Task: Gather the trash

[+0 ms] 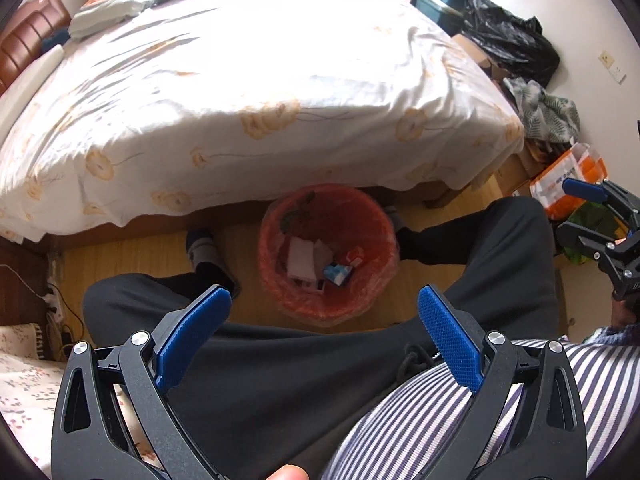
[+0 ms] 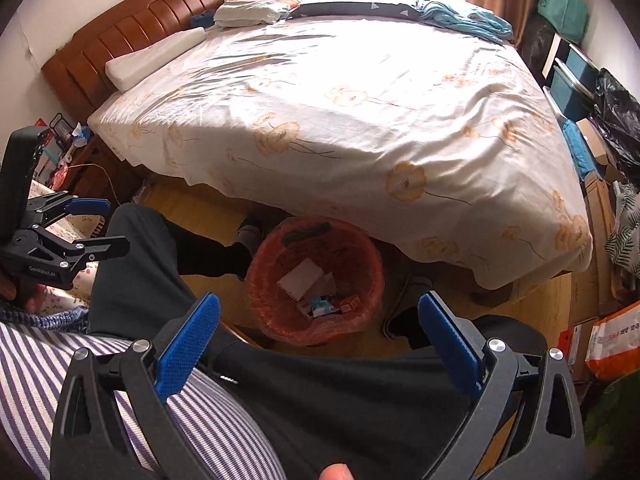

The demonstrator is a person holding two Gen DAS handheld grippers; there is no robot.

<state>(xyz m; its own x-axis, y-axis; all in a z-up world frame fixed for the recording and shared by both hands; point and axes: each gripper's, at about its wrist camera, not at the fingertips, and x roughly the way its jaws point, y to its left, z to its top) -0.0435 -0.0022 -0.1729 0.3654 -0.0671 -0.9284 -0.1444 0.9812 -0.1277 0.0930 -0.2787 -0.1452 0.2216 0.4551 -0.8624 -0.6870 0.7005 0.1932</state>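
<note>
A bin lined with a red bag [image 1: 360, 216] [image 2: 354, 248] stands on the wooden floor against the bed's edge, between the seated person's feet. Inside lie white paper [image 1: 302, 258] [image 2: 302, 276] and a blue-and-white packet [image 1: 338, 274] [image 2: 322, 306]. My left gripper [image 1: 324, 296] [image 2: 110, 226] hovers open above the person's lap, aimed at the bin, with nothing between its blue pads [image 1: 192, 336]. My right gripper [image 2: 320, 302] [image 1: 576, 216] is also open and empty, held over the right thigh and pointing at the bin.
A bed with a flowered sheet [image 1: 280, 80] [image 2: 360, 100] fills the far side. Dark trouser legs [image 1: 500, 248] flank the bin. A black bag [image 1: 508, 40], boxes and an orange-white parcel [image 1: 560, 188] crowd the right wall. A power strip with cables [image 1: 54, 304] lies at the left.
</note>
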